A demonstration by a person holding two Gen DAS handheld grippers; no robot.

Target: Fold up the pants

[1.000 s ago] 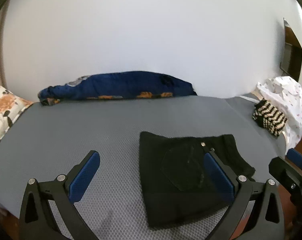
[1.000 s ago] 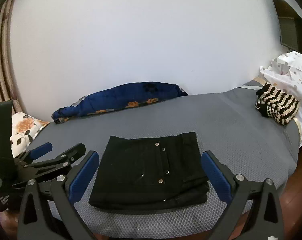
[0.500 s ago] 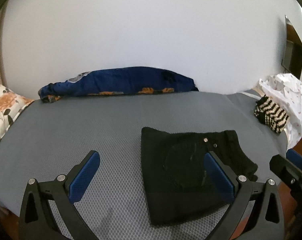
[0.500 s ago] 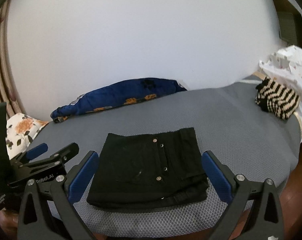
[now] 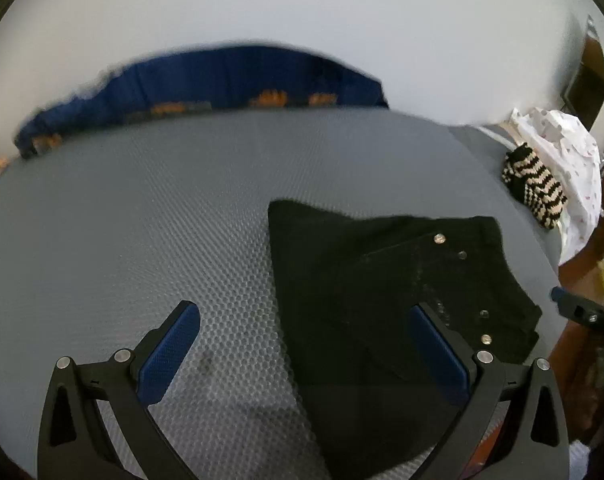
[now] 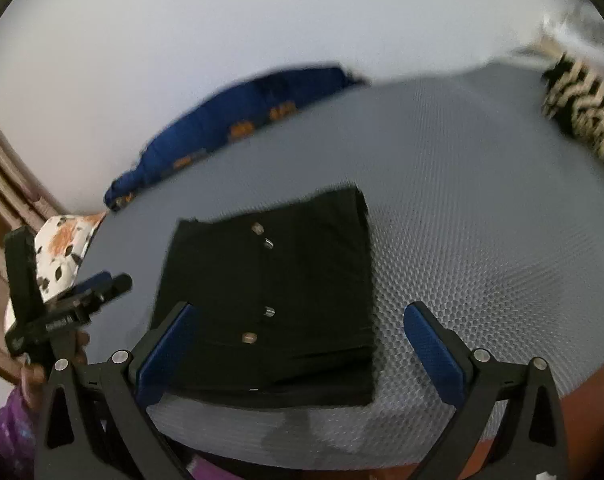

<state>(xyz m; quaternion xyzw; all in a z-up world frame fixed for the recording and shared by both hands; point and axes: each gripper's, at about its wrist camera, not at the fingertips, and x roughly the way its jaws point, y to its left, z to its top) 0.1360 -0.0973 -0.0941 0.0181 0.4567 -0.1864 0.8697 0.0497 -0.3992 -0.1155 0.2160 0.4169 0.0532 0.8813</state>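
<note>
The black pants (image 5: 382,300) lie folded into a compact square on the grey bed (image 5: 141,220), with metal buttons showing on top. My left gripper (image 5: 304,350) is open and empty, just in front of the pants' left part. In the right wrist view the pants (image 6: 273,300) lie near the bed's front edge. My right gripper (image 6: 297,350) is open and empty, hovering over the pants' right front corner. The left gripper also shows at the left of the right wrist view (image 6: 85,296), held by a hand.
A dark blue patterned pillow (image 5: 205,84) lies along the white wall at the back. A black-and-cream striped garment (image 5: 536,184) and a white spotted cloth (image 5: 570,152) sit at the bed's right end. A floral pillow (image 6: 61,248) is at the left end.
Both grippers have tilted down and moved closer to the bed, so the pants look larger. The right view has swung left. The pants have not moved.
</note>
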